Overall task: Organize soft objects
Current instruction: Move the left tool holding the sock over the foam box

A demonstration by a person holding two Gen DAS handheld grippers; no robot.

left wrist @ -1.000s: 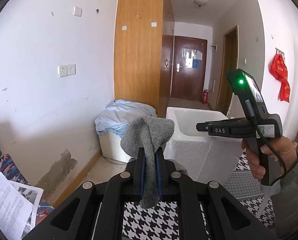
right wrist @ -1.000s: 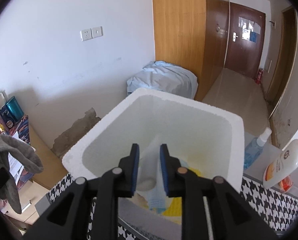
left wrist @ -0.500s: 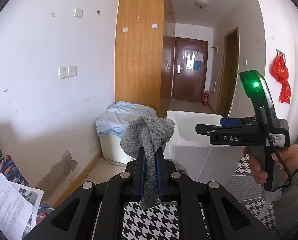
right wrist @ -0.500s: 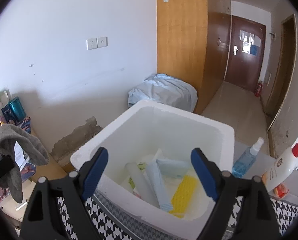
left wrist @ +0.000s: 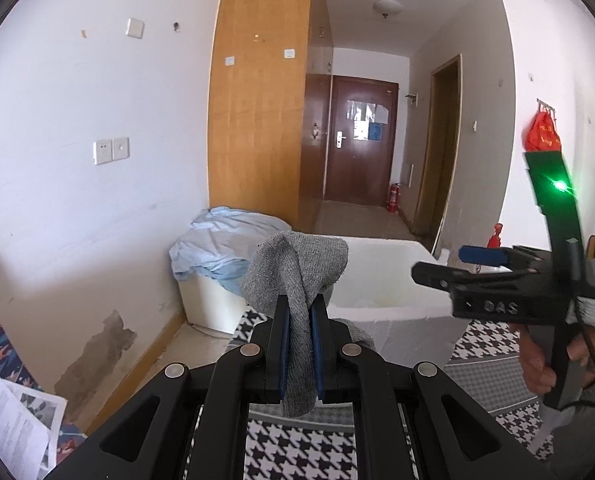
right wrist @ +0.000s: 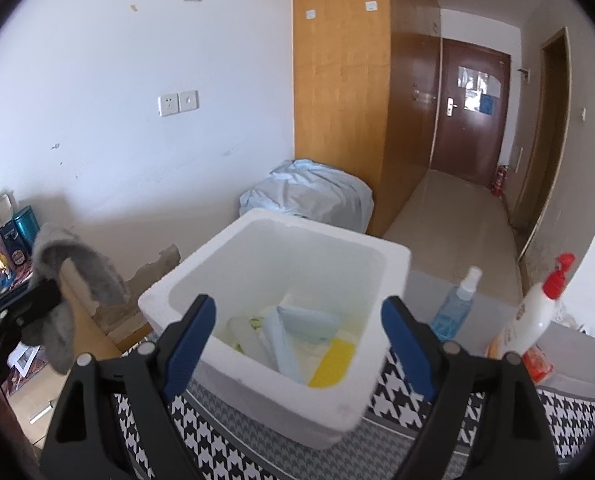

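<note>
1. Sock (left wrist: 297, 280), grey, pinched between the closed fingers of the left gripper (left wrist: 298, 350), held left of the foam box (right wrist: 281, 312).
2. Right gripper (right wrist: 297, 336), fingers spread wide, holding nothing, above the box.
3. Packets (right wrist: 293, 330) lying inside the box.

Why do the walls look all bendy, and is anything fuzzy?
Both views use fisheye lenses, so straight walls bow and the corners go black. In the left wrist view the right tongs look smeared with motion blur, while the grey sock looks sharp. In the right wrist view the foam box is sharp.
</note>
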